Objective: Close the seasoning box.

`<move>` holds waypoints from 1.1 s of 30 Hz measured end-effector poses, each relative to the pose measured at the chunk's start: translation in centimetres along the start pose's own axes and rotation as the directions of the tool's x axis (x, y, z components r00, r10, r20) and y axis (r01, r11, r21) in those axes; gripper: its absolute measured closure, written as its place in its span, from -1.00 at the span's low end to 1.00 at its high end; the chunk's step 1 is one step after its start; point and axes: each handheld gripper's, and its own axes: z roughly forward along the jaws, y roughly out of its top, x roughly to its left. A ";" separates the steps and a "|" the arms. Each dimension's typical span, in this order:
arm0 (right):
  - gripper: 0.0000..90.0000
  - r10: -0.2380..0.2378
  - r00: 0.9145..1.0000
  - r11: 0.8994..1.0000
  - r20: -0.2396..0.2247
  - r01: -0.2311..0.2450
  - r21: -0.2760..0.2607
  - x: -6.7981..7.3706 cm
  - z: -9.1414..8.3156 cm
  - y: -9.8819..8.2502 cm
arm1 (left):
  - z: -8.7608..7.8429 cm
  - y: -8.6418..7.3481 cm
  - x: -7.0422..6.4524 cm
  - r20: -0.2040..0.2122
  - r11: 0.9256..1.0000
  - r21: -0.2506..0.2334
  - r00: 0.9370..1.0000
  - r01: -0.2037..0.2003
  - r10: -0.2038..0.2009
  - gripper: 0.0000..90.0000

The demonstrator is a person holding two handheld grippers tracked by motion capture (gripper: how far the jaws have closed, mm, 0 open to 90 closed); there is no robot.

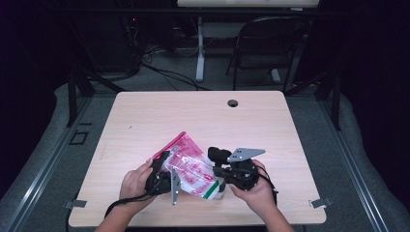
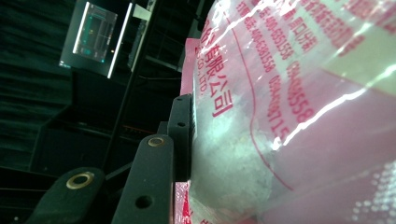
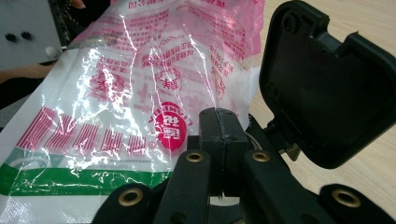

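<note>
A clear plastic bag (image 1: 191,169) printed in red and pink, with a green stripe at one end, lies tilted at the table's near middle between both grippers. My left gripper (image 1: 167,170) is shut on its bulging left side. In the left gripper view one black pad (image 2: 181,135) presses into the bag (image 2: 280,116), and the other jaw is hidden behind it. My right gripper (image 1: 223,180) is at the bag's green-striped corner. Its jaws (image 3: 219,122) stand pressed together at the edge of the bag (image 3: 116,93). I cannot tell whether any film is caught between them.
The bag rests on a light wooden table (image 1: 145,121) with a cable hole (image 1: 233,103) near its far edge. A black plastic piece (image 3: 327,84) sits close beside the right gripper's jaws. Beyond the table stand a chair (image 1: 266,43) and floor cables.
</note>
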 end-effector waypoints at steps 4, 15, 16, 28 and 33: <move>1.00 -0.003 1.000 1.000 -0.001 0.003 0.000 0.1 0.0 0.1 | 0.1 -0.2 -0.4 0.020 1.000 0.005 0.999 0.028 -0.028 0.59; 1.00 -0.008 1.000 1.000 -0.005 0.008 -0.007 0.2 -0.1 0.3 | 0.6 -0.8 -1.4 0.089 0.993 0.010 0.989 0.116 -0.116 0.60; 1.00 -0.009 1.000 1.000 -0.006 0.009 -0.008 0.2 -0.1 0.3 | 0.6 -0.8 -1.5 0.095 0.992 0.009 0.988 0.124 -0.124 0.60; 0.99 -0.004 1.000 1.000 -0.004 0.004 -0.024 0.3 -0.1 0.4 | 1.0 -1.4 -2.0 0.151 0.984 0.008 0.972 0.179 -0.178 0.62; 0.90 0.003 1.000 0.999 -0.004 -0.003 -0.047 0.2 -0.4 0.4 | 1.3 -1.9 -2.3 0.212 0.972 0.024 0.949 0.234 -0.234 0.63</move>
